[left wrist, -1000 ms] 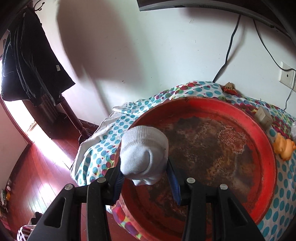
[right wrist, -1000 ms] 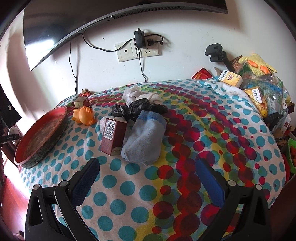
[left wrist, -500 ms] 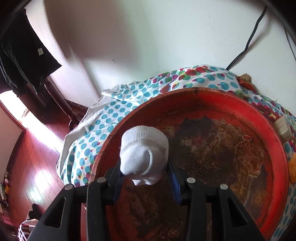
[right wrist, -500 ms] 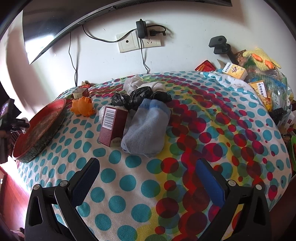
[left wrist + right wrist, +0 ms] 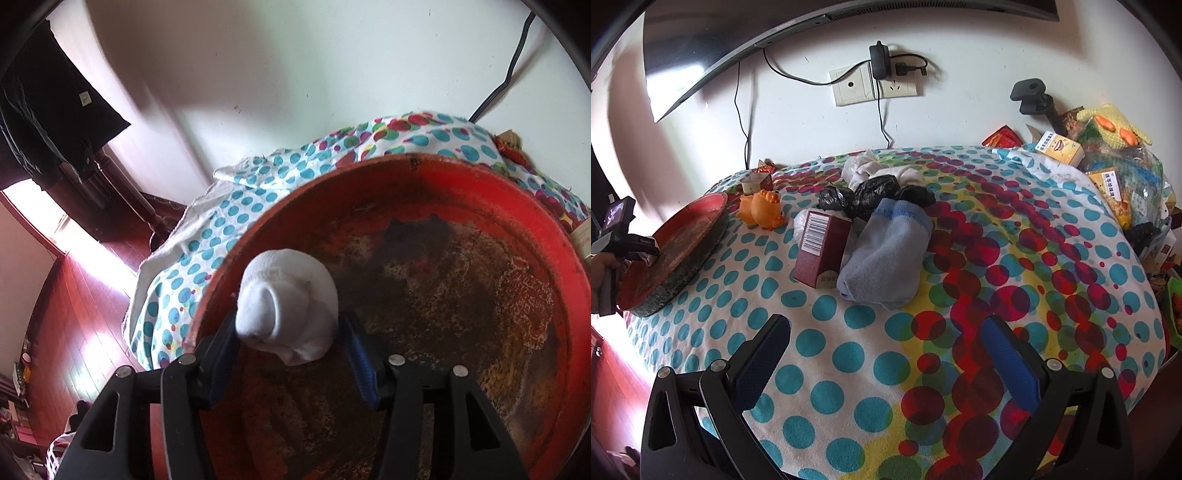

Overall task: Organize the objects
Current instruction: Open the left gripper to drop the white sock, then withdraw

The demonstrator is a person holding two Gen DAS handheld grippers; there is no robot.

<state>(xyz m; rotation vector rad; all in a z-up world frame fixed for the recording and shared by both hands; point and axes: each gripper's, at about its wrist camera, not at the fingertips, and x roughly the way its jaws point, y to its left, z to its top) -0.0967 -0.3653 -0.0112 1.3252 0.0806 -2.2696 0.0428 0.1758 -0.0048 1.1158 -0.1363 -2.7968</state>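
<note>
your left tongs (image 5: 288, 332) are opening around the rolled white sock (image 5: 286, 306) just inside the near rim of the red tray (image 5: 461, 192), so it could roll out over the edge, while your right tongs (image 5: 882, 363) hang spread and empty above the worktop.

Left gripper (image 5: 288, 332) fingers opening, tilted down, right gripper (image 5: 886, 363) fingers spread wide
</note>
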